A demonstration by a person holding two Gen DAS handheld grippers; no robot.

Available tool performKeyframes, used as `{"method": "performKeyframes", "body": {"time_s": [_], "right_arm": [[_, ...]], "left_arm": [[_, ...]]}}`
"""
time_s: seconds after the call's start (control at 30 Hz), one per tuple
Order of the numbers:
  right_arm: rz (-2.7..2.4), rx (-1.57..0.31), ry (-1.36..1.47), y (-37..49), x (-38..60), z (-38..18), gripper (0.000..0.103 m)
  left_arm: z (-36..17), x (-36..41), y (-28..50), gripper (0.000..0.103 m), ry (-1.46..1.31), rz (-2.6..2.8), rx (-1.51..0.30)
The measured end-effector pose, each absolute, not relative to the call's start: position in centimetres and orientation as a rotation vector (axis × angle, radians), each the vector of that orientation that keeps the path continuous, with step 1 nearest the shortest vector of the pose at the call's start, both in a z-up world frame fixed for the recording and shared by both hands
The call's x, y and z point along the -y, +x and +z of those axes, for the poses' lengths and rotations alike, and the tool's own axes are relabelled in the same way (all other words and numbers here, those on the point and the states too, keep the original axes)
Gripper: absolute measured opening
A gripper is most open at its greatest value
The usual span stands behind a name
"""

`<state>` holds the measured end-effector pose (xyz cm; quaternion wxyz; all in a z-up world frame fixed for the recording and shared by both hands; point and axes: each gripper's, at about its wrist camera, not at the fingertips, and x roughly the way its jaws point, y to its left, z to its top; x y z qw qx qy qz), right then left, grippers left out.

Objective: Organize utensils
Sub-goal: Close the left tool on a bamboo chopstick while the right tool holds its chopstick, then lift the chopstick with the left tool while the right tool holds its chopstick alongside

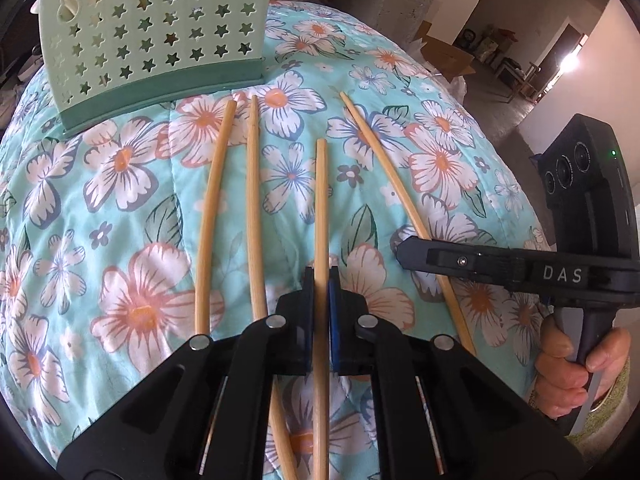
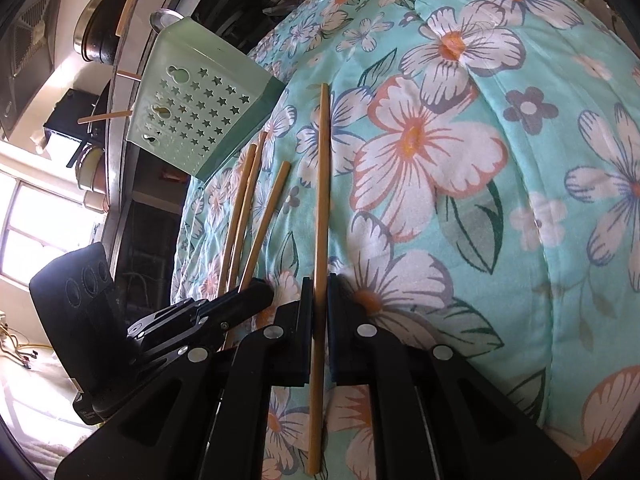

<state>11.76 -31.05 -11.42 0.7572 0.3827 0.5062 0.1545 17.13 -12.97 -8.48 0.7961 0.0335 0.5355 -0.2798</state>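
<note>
Several bamboo chopsticks lie side by side on a floral quilt. My left gripper is shut on the third chopstick, low over the cloth. Two loose chopsticks lie to its left. My right gripper is shut on the rightmost chopstick, which slants across the quilt. In the left wrist view the right gripper comes in from the right over that chopstick. A pale green holder with star holes stands upright beyond the chopstick tips. In the right wrist view this holder has sticks poking out of its top.
A person's hand grips the right gripper's handle. The left gripper sits close beside the right one. A dark pot and a counter stand behind the holder. Cardboard boxes lie on the floor past the quilt's far edge.
</note>
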Motion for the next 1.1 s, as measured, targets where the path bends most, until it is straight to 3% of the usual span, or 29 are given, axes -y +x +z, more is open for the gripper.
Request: {"method": "performKeyframes", "body": {"time_s": [0.13, 0.23, 0.33, 0.67, 0.83, 1.0, 1.1], "right_arm": [[0.331, -1.102, 0.838, 11.9, 30.9, -11.4, 0.007], [0.325, -1.103, 0.831, 11.7, 30.7, -11.2, 0.007], [0.327, -1.105, 0.826, 11.7, 30.5, -11.3, 0.007], [0.317, -1.115, 0.816, 11.7, 30.2, -11.1, 0.008], [0.316, -1.122, 0.789, 11.9, 29.9, -11.0, 0.008], [0.310, -1.115, 0.737, 13.0, 29.5, -10.1, 0.022], [0.294, -1.109, 0.690, 13.5, 29.1, -9.6, 0.025]], "left_arm": [[-8.4, 13.7, 17.2, 0.006, 0.118, -0.597, -1.156], [-8.3, 14.3, 17.5, 0.015, 0.131, -0.608, -1.156], [-8.4, 14.8, 18.0, 0.017, 0.153, -0.608, -1.143], [-8.8, 14.7, 19.1, 0.016, 0.126, -0.601, -1.110], [-8.9, 13.9, 18.7, 0.009, 0.102, -0.599, -1.103], [-8.9, 13.7, 19.0, 0.008, 0.082, -0.602, -1.111], [-8.9, 13.8, 19.0, 0.008, 0.081, -0.602, -1.112]]}}
